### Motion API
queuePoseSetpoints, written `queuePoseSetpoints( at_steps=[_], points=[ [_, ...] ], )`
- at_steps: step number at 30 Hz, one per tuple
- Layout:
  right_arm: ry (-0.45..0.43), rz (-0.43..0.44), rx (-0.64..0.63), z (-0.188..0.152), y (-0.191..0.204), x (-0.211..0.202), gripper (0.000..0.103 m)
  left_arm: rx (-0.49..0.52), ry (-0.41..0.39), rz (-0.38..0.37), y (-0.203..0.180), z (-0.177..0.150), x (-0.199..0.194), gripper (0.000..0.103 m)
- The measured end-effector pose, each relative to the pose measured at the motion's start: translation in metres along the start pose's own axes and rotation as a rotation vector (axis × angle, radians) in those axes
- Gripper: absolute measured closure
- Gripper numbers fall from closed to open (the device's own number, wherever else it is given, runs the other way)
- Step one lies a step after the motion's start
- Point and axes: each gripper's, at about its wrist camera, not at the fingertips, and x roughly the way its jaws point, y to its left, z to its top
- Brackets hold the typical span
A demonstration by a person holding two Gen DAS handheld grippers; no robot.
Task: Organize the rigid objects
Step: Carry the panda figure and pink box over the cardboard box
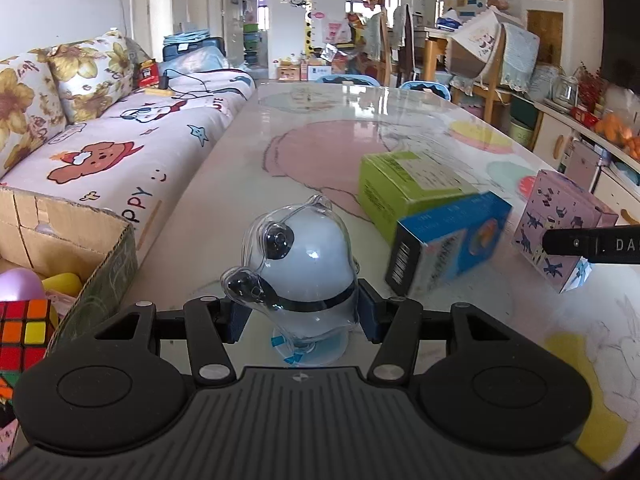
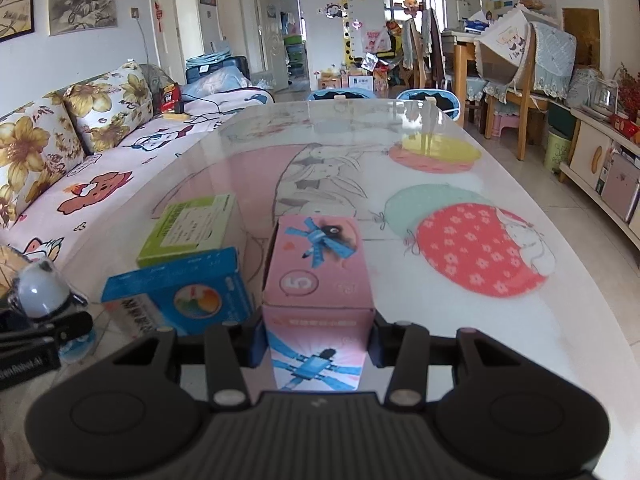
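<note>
A long sofa with a pink cartoon-print cover [image 1: 120,152] ran beside the glossy bench with the rabbit-and-balloon print [image 2: 420,184]; flower-patterned cushions [image 1: 92,72] leaned against the wall.

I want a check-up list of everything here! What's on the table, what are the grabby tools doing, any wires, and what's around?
Surface: glossy table with bunny and balloon drawings.
Job's things: panda toy upright on its clear base; pink box upright; blue box tilted against the green box, which lies flat.
Clutter: cardboard box beside the table, holding a puzzle cube and other toys.
Grippers: left tool shut on the panda toy; right tool shut on the pink box.
Cables: black cable on the sofa; none on the table.
Surroundings: sofa with flowered cushions to the left, chairs and shelves behind.
</note>
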Motion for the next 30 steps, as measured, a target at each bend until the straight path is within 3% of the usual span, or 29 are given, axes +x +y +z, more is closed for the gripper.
queuePoseSetpoints(
  at_steps=[16,30],
  points=[
    [0.032,-0.002,-0.098,-0.013,0.041,-0.046,0.057,-0.048,0.005,-0.055,0.004,-0.005,-0.021,0.036],
    [-0.008,0.062,-0.180,-0.021,0.094,-0.073,0.057,-0.134,-0.007,0.026,0.024,-0.004,-0.030,0.036]
  ],
)
